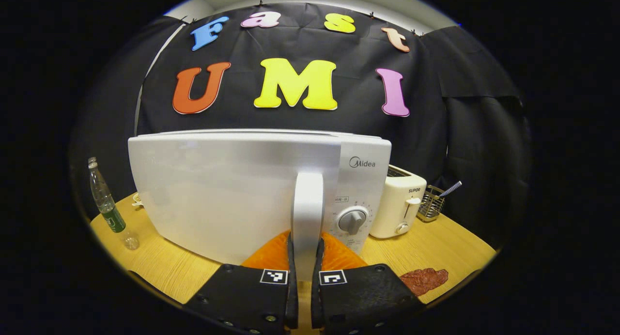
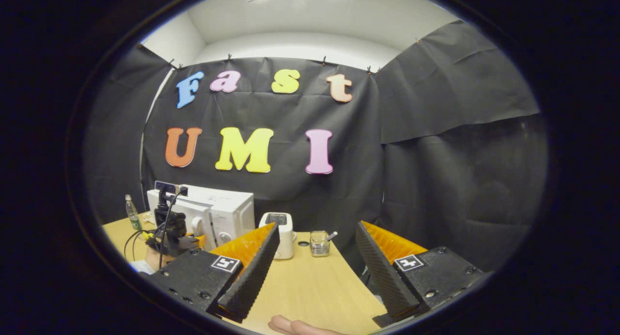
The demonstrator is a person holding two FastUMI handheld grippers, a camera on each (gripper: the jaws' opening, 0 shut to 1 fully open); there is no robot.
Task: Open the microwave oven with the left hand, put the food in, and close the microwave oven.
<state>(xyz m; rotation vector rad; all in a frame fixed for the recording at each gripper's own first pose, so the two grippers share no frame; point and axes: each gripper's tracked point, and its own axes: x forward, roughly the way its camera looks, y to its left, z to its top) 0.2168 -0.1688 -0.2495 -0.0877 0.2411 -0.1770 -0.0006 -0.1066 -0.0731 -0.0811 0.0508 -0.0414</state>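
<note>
While my left gripper [image 1: 304,272] is closed on the microwave's vertical door handle [image 1: 307,214], both of its fingers press against the handle's sides near its lower end. The white microwave oven [image 1: 232,190] stands on the wooden table [image 1: 436,248] right in front of me, its door [image 1: 218,194] filling much of the left gripper view, with the round timer dial [image 1: 352,220] just right of the handle. I cannot tell from here whether the door is ajar. To the right of the microwave stands a white toaster [image 1: 399,204], and beyond it a small wire basket [image 1: 431,204] with a utensil sticking out. A reddish-brown piece of food [image 1: 424,280] lies flat on the table near its front edge, to the right of my left gripper and well apart from the microwave. A clear plastic bottle [image 1: 106,209] with a green label stands at the table's left end.

My right gripper [image 2: 315,257] hangs open over the table, its fingers spread wide with nothing between them. In the right gripper view the left gripper [image 2: 169,233] sits at the microwave's front, far to the left, and a fingertip [image 2: 295,327] shows at the bottom edge.
</note>
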